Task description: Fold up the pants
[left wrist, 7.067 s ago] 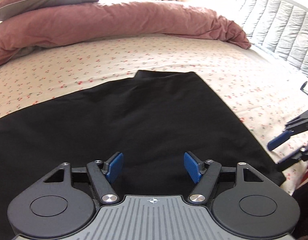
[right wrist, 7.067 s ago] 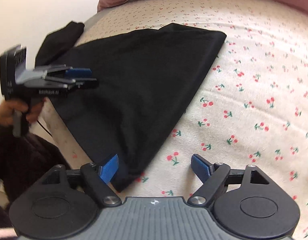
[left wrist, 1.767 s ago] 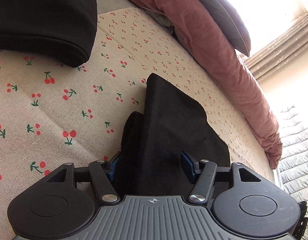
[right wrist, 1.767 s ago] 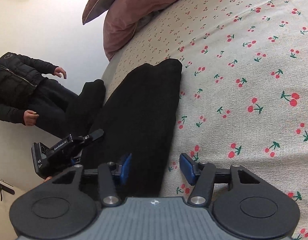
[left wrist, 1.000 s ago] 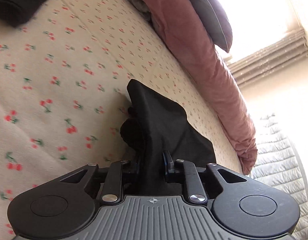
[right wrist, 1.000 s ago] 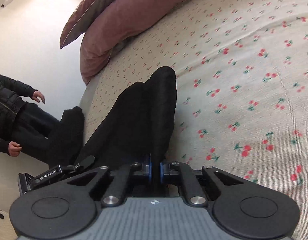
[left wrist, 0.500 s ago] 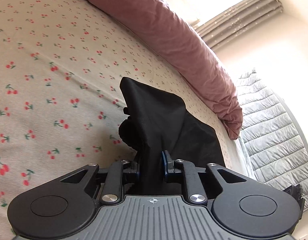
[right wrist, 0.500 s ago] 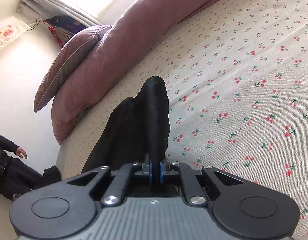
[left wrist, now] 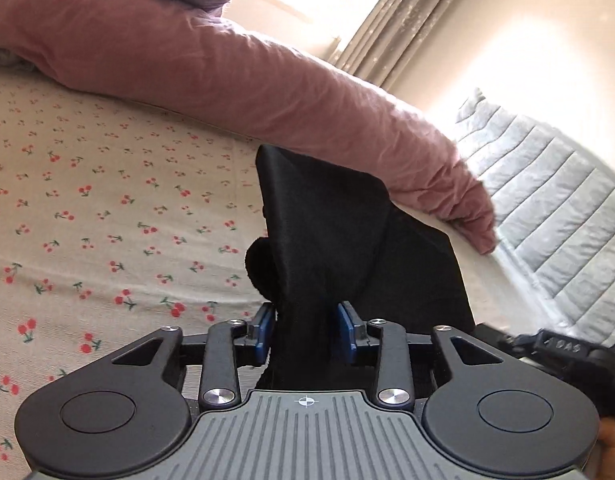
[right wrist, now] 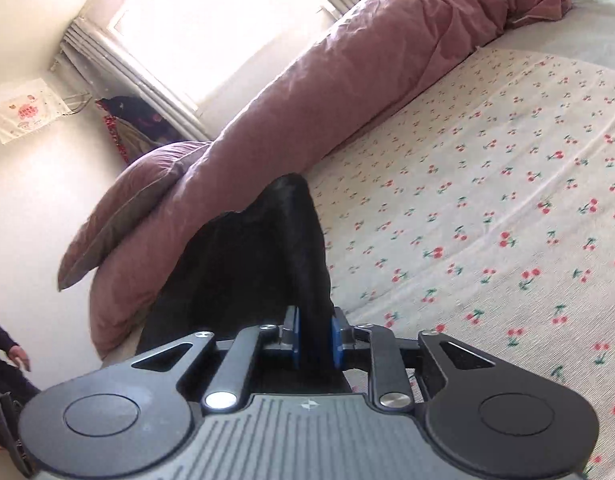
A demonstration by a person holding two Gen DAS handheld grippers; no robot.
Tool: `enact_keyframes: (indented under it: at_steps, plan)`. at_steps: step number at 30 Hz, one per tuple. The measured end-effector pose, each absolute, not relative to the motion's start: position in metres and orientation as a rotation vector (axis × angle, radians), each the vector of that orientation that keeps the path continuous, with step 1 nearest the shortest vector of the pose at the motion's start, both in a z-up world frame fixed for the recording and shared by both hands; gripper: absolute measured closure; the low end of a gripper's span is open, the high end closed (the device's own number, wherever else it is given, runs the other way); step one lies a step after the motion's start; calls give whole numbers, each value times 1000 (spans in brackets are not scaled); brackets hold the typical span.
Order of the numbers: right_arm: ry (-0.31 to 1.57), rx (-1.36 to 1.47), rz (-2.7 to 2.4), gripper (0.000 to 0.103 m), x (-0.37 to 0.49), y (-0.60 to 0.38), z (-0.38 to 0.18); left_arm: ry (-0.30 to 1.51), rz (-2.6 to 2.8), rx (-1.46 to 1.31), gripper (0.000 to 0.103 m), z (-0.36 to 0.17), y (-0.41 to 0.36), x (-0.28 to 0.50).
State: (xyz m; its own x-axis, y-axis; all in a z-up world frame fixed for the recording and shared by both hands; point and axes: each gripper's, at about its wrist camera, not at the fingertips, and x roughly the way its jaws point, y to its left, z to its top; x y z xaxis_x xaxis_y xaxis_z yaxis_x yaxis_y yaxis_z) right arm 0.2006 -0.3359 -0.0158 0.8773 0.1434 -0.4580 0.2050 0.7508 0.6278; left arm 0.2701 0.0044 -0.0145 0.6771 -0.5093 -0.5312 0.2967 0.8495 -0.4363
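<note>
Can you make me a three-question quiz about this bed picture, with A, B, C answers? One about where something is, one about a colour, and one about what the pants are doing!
1. Where does the pink duvet lie?
A. Along the far side of the bed
B. On the floor
C. Over the pants

2. What colour are the pants?
A. White
B. Black
C. Red

3. How are the pants now?
A. Spread flat
B. Bunched between both grippers
C. Hanging on a hook

Answers: 1 A, it lies behind the cherry sheet. 2 B, the cloth is black. 3 B, bunched cloth stands between the pads of the left gripper and the right gripper.
</note>
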Motion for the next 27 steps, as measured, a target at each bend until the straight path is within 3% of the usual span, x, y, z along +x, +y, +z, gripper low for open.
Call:
enact_keyframes:
  at_steps: [1, 2, 16, 20, 22, 24, 27]
  plan:
    - [518, 712, -67, 56, 198, -341, -19, 688, -446, -282, 58, -15, 2, 268]
    - [522, 704, -80, 54, 198, -342, -22, 696, -446, -248, 58, -15, 2, 265]
    - [737, 545, -91, 46, 168, -331, -23, 987, -529, -257, 56, -5, 15, 217]
    - [761, 534, -94, 42, 156, -325, -24, 1021, -516, -250, 64, -16, 13, 212]
    - [774, 539, -89, 42, 151, -321, -27, 1023, -513, -250, 86, -18, 13, 211]
    - [785, 541, -88, 42, 148, -317, -29, 992, -497, -242, 99, -16, 14, 208]
    - [800, 553, -83, 42, 145, -313, -32, 947, -463, -218, 99, -7, 20, 206]
